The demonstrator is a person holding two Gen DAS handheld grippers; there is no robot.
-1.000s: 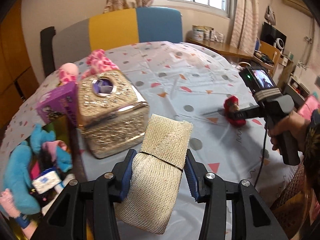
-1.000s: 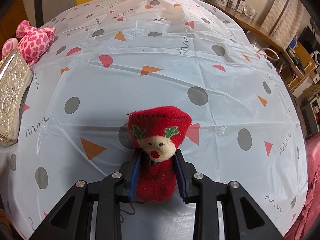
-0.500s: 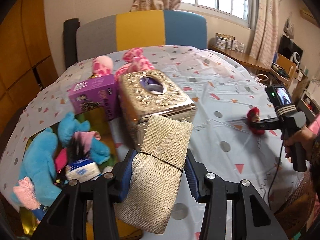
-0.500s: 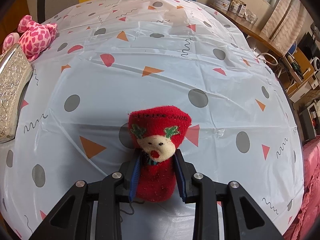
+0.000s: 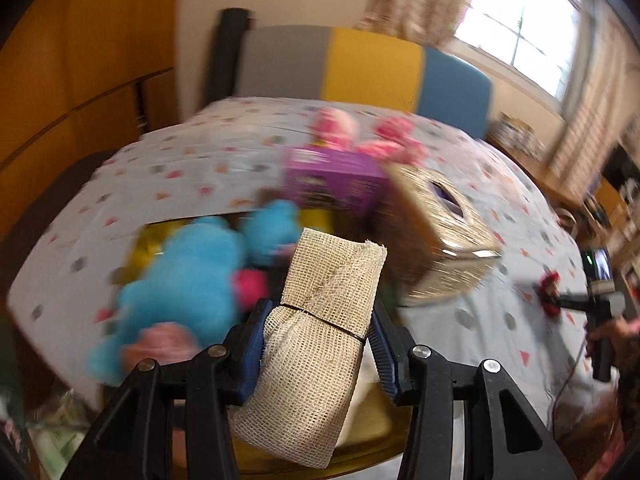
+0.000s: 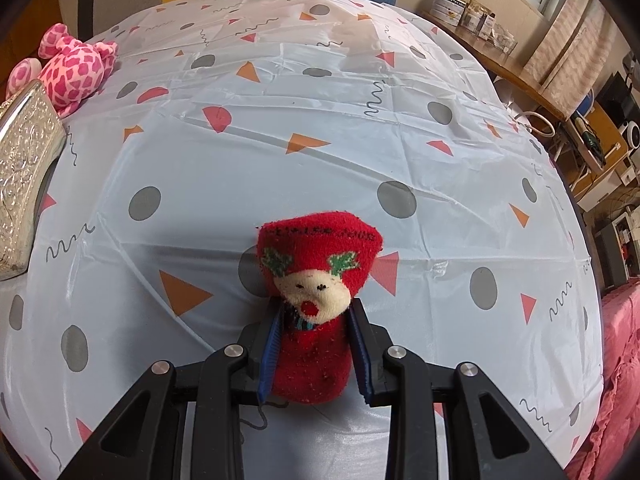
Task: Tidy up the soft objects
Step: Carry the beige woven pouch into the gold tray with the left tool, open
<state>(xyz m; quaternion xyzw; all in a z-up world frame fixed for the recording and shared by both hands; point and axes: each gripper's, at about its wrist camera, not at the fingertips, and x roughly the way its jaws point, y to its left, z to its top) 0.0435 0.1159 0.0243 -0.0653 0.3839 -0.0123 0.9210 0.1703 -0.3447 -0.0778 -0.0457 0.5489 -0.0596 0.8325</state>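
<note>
Left tongs (image 5: 316, 344) have swung across the table (image 5: 192, 156) over the last second: earlier the left view faced the gold tissue box (image 5: 444, 236) head-on, with the bin of toys only at its left edge; now the blue plush toys (image 5: 192, 276) and the yellow bin (image 5: 148, 240) holding them sit right ahead of the fingertips, and the background is smeared, so the hand is moving. The load is unchanged: the rolled beige mesh cloth (image 5: 320, 340), banded with a dark elastic, is pinched between both blue pads at a narrow opening, its top standing up past the fingertips and its lower end hanging below them. Judgement: this is the carry-to-bin leg, with the cloth nearly over the drop zone; release not yet made. The purple box (image 5: 332, 180) stands behind the bin, with the pink spotted plush (image 6: 76, 72) beyond it. Right tongs (image 6: 316, 348) have not shifted between frames: same patch of patterned tablecloth, same framing. They are clamped narrowly on the red Christmas sock (image 6: 316, 300), pads pressing its lower half, the reindeer face and cuff poking out ahead of the tips, just over the table; contact with the cloth beneath cannot be told. In the left view that sock shows small at far right, well apart from the bin. Likely it waits its turn.
</note>
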